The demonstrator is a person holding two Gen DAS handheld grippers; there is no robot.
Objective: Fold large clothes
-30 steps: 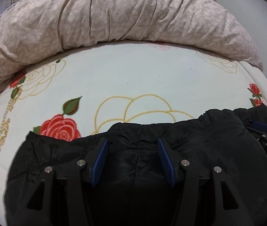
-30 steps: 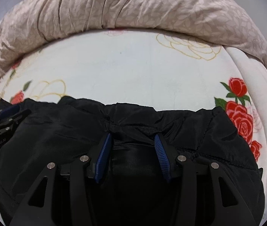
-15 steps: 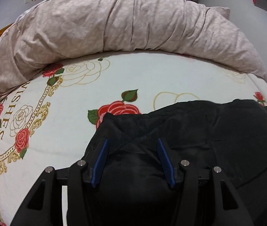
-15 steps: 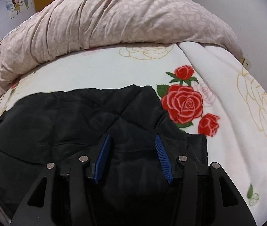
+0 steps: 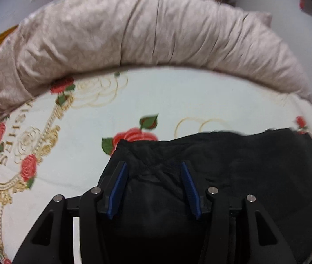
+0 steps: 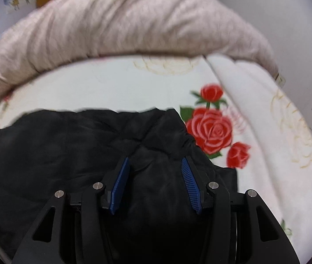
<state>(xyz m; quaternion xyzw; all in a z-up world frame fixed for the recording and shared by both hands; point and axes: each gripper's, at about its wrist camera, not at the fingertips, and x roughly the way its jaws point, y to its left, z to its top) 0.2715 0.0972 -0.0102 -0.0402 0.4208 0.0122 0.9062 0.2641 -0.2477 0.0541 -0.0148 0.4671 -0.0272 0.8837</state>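
Black padded garment [image 5: 233, 165] lies on the bed [image 5: 167, 96], on the rose-print blanket, near edge of the frame in both wrist views. It looks bunched into a compact dark mass with a gathered, elastic-looking edge facing the far side — likely folded over at least once, though layers are hard to separate in the dark fabric. Can't say whether it is a jacket or trousers.

Left tool [image 5: 152, 189]: blue pads about half apart, jaws closing at this moment, black fabric lying between and under them. Pads do not clearly press on cloth, so I read no firm pinch. Right tool [image 6: 153, 184]: also about half spread, over the garment's right corner, fabric beneath and between the fingers; pads look clear of the cloth on both sides. In the left view a sliver of the other tool shows at the right rim.

Progress, as a judgement: a first fold seems done — the garment is short front to back and its far edge runs roughly straight across. Left to do: probably another fold to make it narrower, then flatten; the right corner in the right view is still puffy and uneven.

Beige quilt [image 6: 123, 28] is rolled along the far side of the bed, well apart from the garment.
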